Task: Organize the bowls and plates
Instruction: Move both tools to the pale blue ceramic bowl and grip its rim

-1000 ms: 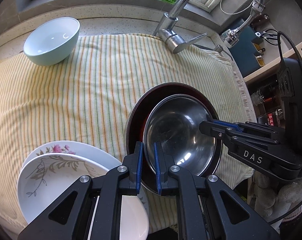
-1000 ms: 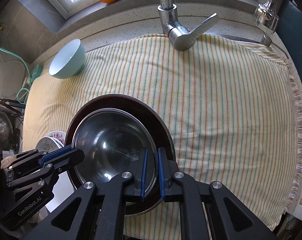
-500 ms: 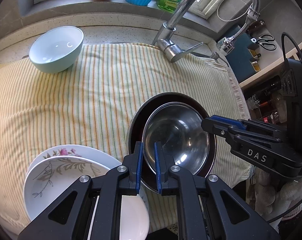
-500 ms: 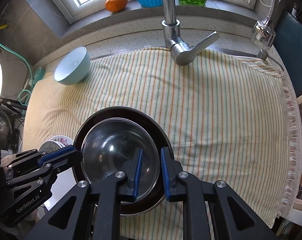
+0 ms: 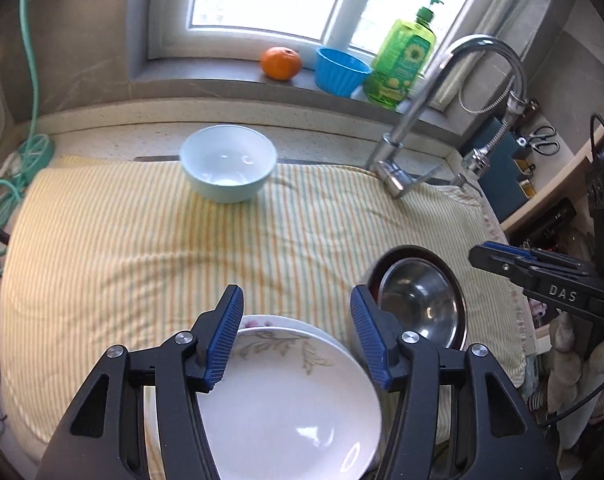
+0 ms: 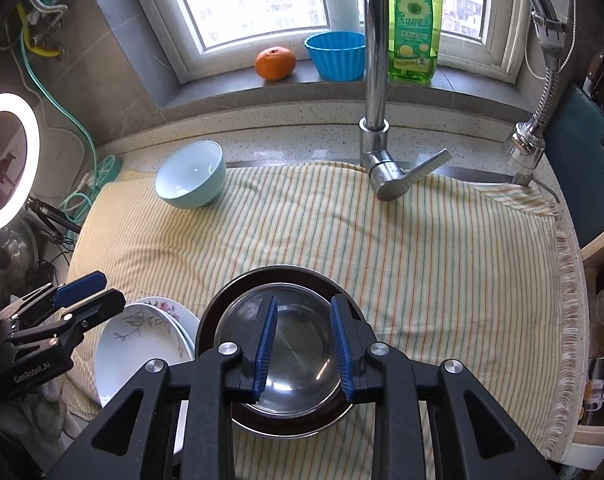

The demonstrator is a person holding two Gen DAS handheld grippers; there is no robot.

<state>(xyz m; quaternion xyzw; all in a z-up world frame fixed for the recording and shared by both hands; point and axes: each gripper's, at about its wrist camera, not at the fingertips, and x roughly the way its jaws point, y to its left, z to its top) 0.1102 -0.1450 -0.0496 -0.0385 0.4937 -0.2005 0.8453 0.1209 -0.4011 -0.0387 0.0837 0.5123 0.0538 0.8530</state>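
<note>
The pale bowl [image 5: 228,168] sits alone at 12 o'clock on the cloth [image 5: 142,248]; reaching for it could snag the cloth and drag the stacks. Left tool [image 5: 294,336] is opening wide over the plates [image 5: 290,396], gripping nothing. Right tool [image 6: 303,344] is opening above the steel bowl [image 6: 290,360] nested in a dark dish [image 6: 222,300], empty

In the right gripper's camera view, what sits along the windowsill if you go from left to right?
Orange → blue cup → green soap bottle. The tap's neck rises in front, between the cup and the bottle.
</note>
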